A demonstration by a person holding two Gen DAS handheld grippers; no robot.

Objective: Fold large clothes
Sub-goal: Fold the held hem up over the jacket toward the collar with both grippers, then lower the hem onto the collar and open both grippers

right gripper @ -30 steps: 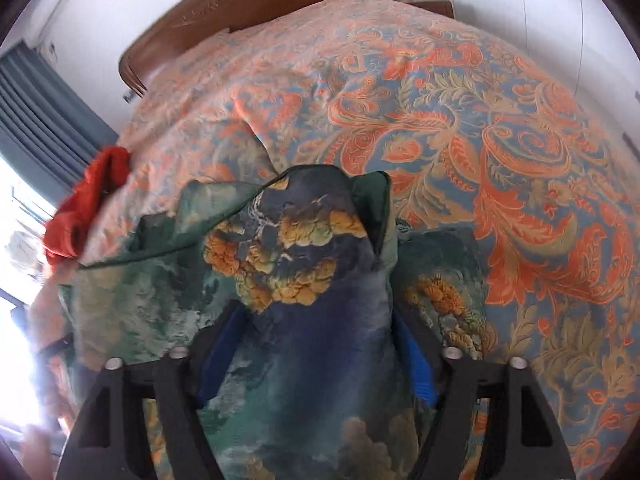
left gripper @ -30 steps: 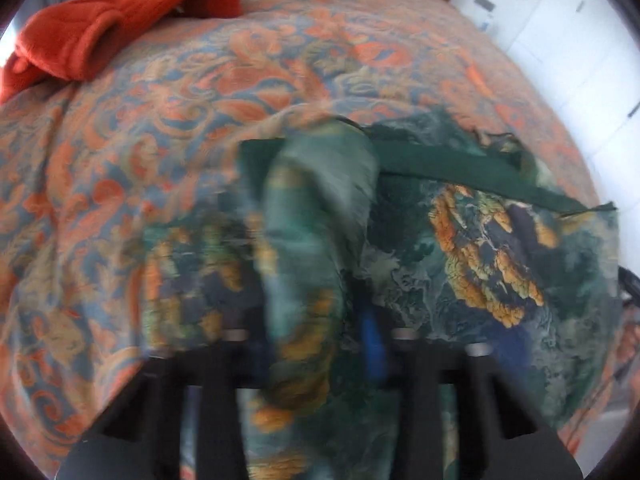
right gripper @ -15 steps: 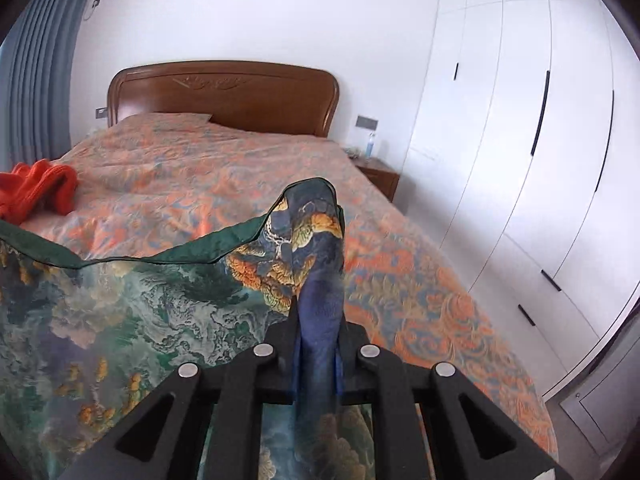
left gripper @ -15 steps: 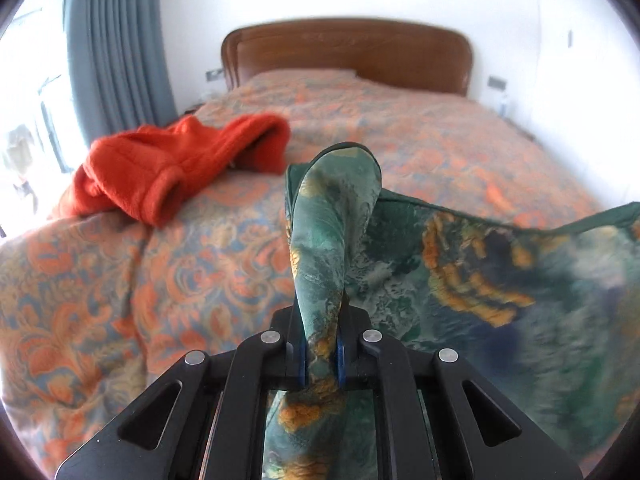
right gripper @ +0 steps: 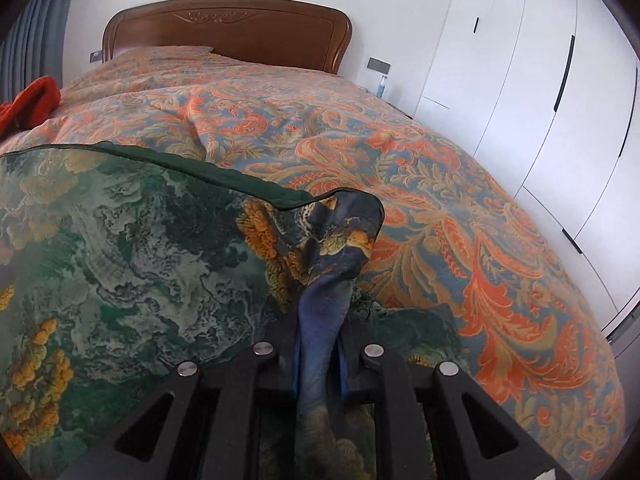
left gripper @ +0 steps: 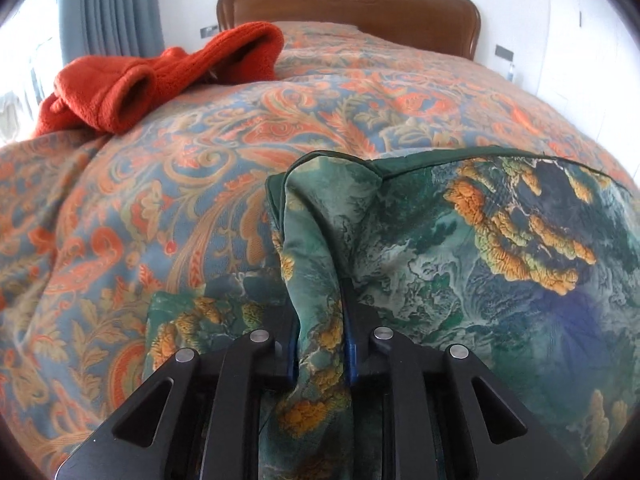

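Both wrist views, bed scene. My left gripper has a bunched corner of the green printed garment between its blue-lined pads; the jaws stand only narrowly apart and are easing open, the cloth filling the gap. My right gripper is closed tight on the opposite corner, where the print turns blue. The garment is thin, smooth cloth with a mottled green landscape print, orange-yellow clusters and a dark green bound hem. It spans between the two grippers over the near end of the bed, another layer of it showing below each claw. The quilted bedspread, orange and blue paisley, is puffy and creased, and lies open toward the carved wooden headboard. A rumpled orange fleece garment sits near its left edge beside the blue-grey curtain. White wardrobe doors flank the right side. The garment's lower part is cut off by both frames.
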